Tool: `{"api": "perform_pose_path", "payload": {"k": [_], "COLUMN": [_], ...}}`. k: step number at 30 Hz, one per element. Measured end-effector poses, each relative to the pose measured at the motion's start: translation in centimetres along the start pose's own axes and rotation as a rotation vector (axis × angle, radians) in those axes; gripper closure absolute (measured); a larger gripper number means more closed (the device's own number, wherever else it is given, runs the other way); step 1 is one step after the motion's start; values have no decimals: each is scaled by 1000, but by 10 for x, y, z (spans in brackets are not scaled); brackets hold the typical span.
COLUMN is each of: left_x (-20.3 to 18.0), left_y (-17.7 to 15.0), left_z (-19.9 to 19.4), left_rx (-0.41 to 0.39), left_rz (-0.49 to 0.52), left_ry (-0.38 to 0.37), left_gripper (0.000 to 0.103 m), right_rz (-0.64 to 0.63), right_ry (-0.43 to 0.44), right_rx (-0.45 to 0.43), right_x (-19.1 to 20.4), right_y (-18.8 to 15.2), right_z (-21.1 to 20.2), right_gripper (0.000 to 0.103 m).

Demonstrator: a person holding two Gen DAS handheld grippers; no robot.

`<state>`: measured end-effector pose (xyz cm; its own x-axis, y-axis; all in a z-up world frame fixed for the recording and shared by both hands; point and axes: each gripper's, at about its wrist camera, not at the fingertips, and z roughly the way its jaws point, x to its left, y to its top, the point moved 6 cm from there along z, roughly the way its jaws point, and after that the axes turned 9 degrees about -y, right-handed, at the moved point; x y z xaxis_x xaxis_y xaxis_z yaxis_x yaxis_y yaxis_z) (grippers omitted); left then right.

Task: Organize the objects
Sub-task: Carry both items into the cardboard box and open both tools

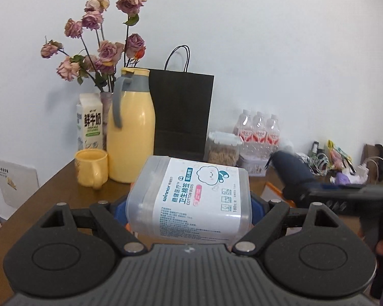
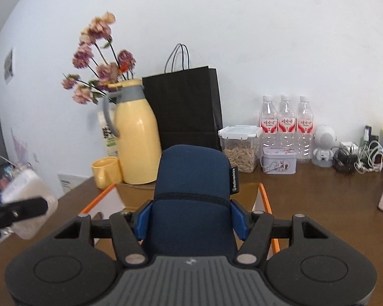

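Left gripper (image 1: 189, 211) clamps clear cotton-bud box (image 1: 191, 199); right gripper (image 2: 191, 219) clamps navy pouch (image 2: 191, 199). Both held above brown table (image 2: 319, 199), w/ yellow jug (image 2: 138, 137) behind, near wall.

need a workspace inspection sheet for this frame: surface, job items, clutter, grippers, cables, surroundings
Surface: brown wooden table, crowded along the wall side.
Job's things: cotton bud box held off the table; navy pouch held off the table; open cardboard box with orange edges beneath it.
Clutter: yellow jug, yellow mug, milk carton, black paper bag, snack container, three water bottles, small tin, white speaker figure.
Grippers: left gripper shut on the cotton bud box; right gripper shut on the navy pouch.
Cables: tangled cables on the table's right side by the wall.
Surroundings: white wall; dried roses behind the jug.
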<state>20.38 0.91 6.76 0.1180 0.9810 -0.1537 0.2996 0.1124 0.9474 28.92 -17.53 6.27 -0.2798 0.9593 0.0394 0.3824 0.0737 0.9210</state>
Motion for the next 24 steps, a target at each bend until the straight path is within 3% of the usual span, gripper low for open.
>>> {"api": "perform_pose_path", "payload": {"k": [4,13,20,24], "left_x": [2,21,21,22], "left_y": [6,-24,-58,-58], "left_z": [42,128,160,162], "left_rx": [32,249,424,449], "left_rz": [-12,-22,54,56], "left_ry": [21,89,109,118], "left_gripper": [17,17,17,17], "right_rz": [-64,-201,-267,-282], "right_ry": [-36,-87,-125,-149], "right_rx": [56,222,336,369], "right_x": [5,7,7,5], "right_y": [-2,-31,-52,-61], "right_z": [41,102,126,133], "right_gripper": [42,42,42,41]}}
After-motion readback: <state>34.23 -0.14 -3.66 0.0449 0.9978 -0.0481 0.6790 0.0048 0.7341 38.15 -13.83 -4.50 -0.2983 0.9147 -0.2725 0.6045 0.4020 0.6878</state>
